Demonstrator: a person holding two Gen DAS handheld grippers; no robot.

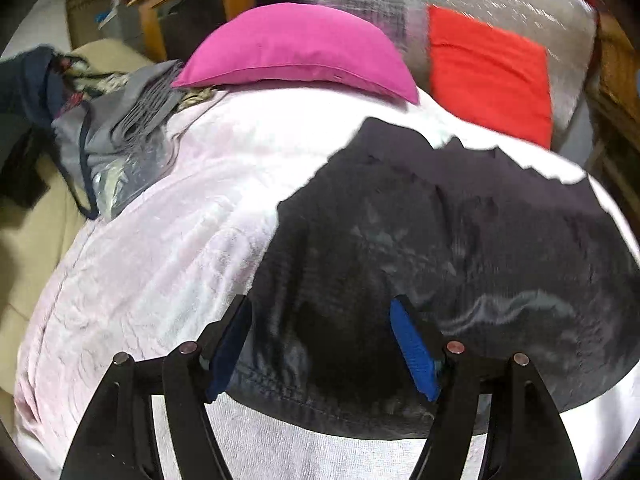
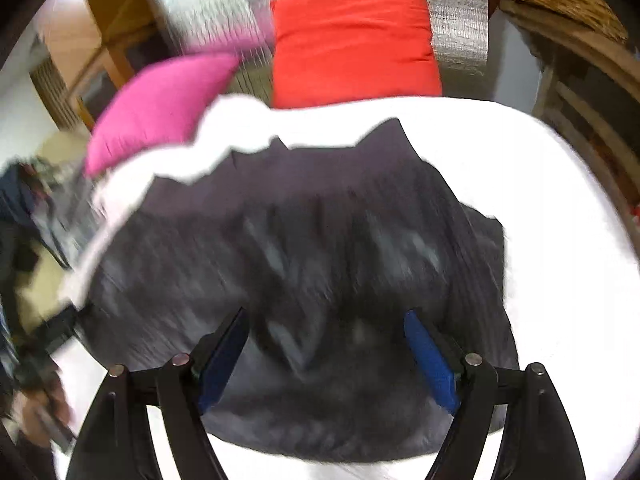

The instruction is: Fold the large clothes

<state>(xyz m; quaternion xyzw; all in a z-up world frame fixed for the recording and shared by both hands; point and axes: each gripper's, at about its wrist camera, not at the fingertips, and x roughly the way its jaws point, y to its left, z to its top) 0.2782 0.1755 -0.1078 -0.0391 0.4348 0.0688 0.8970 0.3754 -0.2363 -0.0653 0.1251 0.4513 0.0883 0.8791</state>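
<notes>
I saw a dark garment (image 1: pixel 420 240) spread on a bed covered by a pale pink-white blanket (image 1: pixel 160 260), its stitched hem nearest to me and its far edge ragged and uneven. My left gripper (image 1: pixel 320 344) hovered over the near hem with its blue-padded fingers (image 1: pixel 414 350) spread wide, holding nothing. My right gripper (image 2: pixel 326 354) was likewise spread apart and empty above the near part of the same garment (image 2: pixel 320 220). The right view was badly smeared, so I judged that gripper was moving fast. A pink pillow (image 1: pixel 296 52) and a red cushion (image 1: pixel 488 72) lay at the far end, and a heap of other clothes (image 1: pixel 100 120) sat at the far left. My worry was that closing on the hem could pinch the blanket beneath too, dragging it up with the fold. The wrinkled far edge could make the fold come out crooked. Moving that quickly, I might also have missed the hem altogether
</notes>
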